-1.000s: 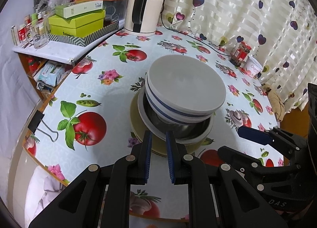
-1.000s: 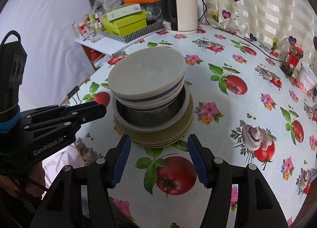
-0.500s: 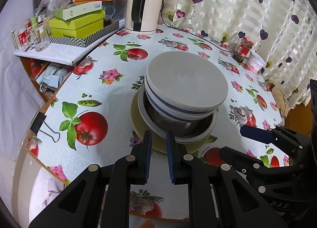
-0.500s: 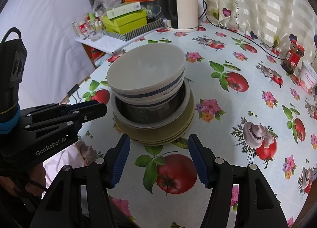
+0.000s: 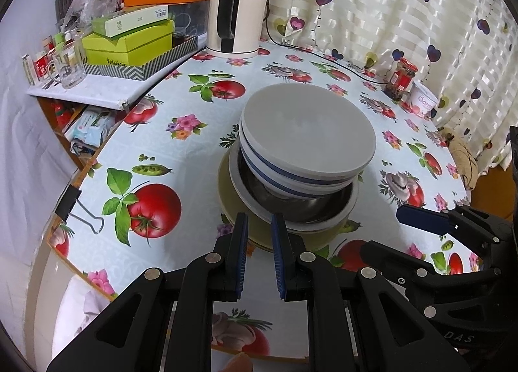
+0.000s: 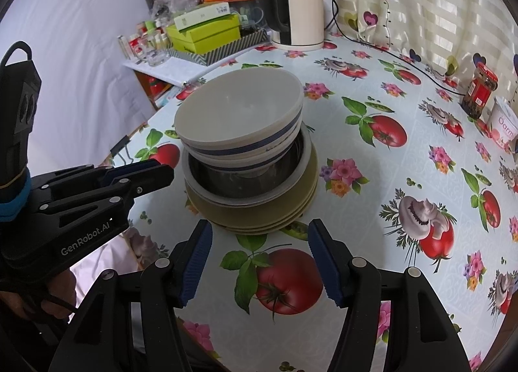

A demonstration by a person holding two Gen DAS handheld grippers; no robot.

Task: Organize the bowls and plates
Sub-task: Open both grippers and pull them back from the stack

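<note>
On the fruit-print tablecloth [image 6: 404,178] stands one stack. Several olive plates [image 6: 291,210] [image 5: 226,191] form its base. On them sits a white-rimmed metal bowl [image 6: 239,184] [image 5: 307,207], and blue-striped white bowls [image 6: 239,116] [image 5: 307,132] rest tilted in it. My left gripper [image 5: 259,226] [image 6: 145,171] is shut with nothing held, just short of the stack's near left edge. Facing the front rim of the plates, my right gripper [image 6: 260,229] [image 5: 421,216] is open with only tablecloth between its fingers.
A kettle [image 5: 238,13] with its cord stands at the table's far side. Green boxes [image 5: 129,42] and a glass mug [image 5: 68,68] crowd a side shelf. A red-lidded jar [image 5: 401,77] and a white tub [image 5: 424,103] stand far right. A binder clip [image 5: 69,200] grips the table's left edge.
</note>
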